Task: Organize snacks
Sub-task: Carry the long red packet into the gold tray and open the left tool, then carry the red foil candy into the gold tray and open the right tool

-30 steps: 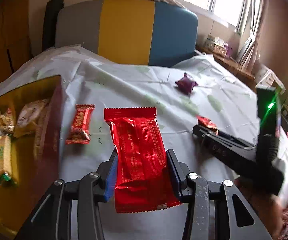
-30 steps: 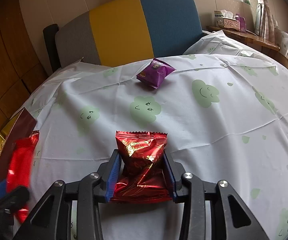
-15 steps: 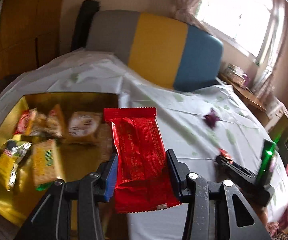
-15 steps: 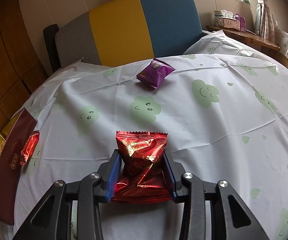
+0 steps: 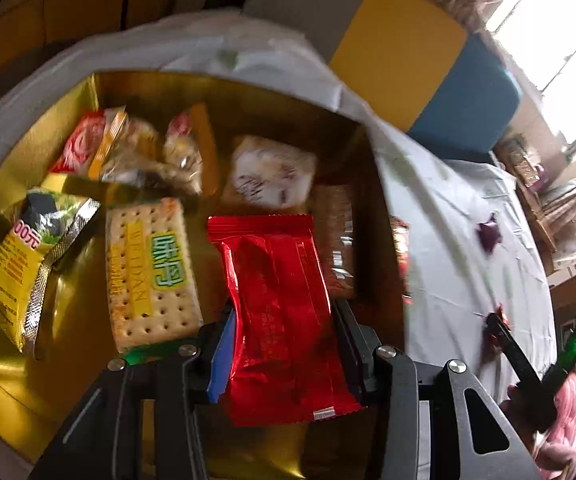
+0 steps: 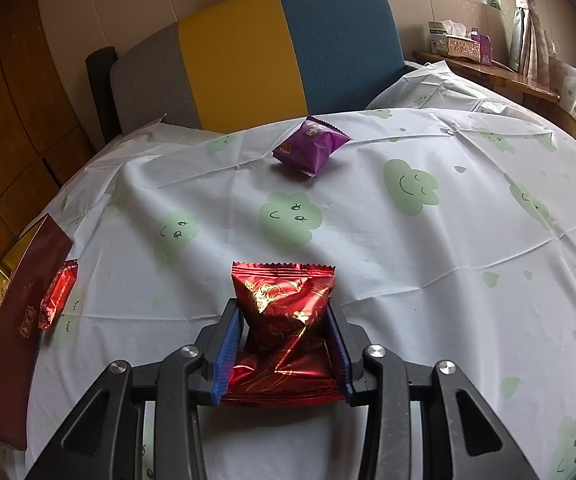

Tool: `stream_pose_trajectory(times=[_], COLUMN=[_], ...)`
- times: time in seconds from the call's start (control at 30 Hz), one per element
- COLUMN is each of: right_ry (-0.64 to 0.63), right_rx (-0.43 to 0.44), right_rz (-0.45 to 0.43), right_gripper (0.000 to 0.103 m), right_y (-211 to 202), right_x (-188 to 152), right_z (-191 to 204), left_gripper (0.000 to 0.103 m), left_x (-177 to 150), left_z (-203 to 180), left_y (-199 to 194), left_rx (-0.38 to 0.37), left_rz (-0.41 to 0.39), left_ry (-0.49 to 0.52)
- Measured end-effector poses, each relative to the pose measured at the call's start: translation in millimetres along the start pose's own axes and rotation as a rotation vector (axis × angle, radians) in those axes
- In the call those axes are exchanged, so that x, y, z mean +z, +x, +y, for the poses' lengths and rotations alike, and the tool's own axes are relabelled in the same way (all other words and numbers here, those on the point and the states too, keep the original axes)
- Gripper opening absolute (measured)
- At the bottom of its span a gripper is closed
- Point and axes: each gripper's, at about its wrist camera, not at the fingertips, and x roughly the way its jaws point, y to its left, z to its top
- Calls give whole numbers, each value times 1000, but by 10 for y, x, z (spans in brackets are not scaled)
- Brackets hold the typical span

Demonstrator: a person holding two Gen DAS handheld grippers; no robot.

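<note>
Left hand-held gripper point(image 5: 283, 344) has swung over the gold box point(image 5: 67, 396), clamped on the long red packet point(image 5: 279, 304), light, crinkly, slippery, so we'd hold mid-length; only the right view shows the right hand-held gripper point(image 6: 283, 344) clamped on a foil pouch point(image 6: 283, 312) above the table point(image 6: 448, 240).

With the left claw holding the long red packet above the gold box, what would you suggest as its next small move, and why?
Probably open the left claw and drop the long red packet. It hangs over the gold box, where the cracker pack and other snacks already lie, so releasing here should land it inside. The right claw can wait with its red foil packet.
</note>
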Motion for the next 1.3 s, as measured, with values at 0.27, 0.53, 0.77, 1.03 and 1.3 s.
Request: stream_pose_trajectory(times=[0.27, 0.53, 0.77, 1.03, 1.3], right_ry=[-4, -6, -7, -12, -41], right_rx=[-4, -6, -7, -13, -46], right_rz=[1, 1, 1, 1, -11], right_gripper=[41, 41, 41, 41, 40], right_y=[4, -1, -4, -14, -39], right_x=[0, -2, -4, -2, -11], right_z=[-5, 5, 3, 10, 52], left_gripper=[46, 59, 59, 59, 62], left_x=[212, 284, 97, -261, -438], left_z=[-18, -48, 30, -41, -177], left_y=[161, 211, -19, -342, -405], left_rx=[77, 100, 87, 136, 215], left_rz=[21, 44, -47, -128, -163], left_ry=[58, 53, 27, 87, 164])
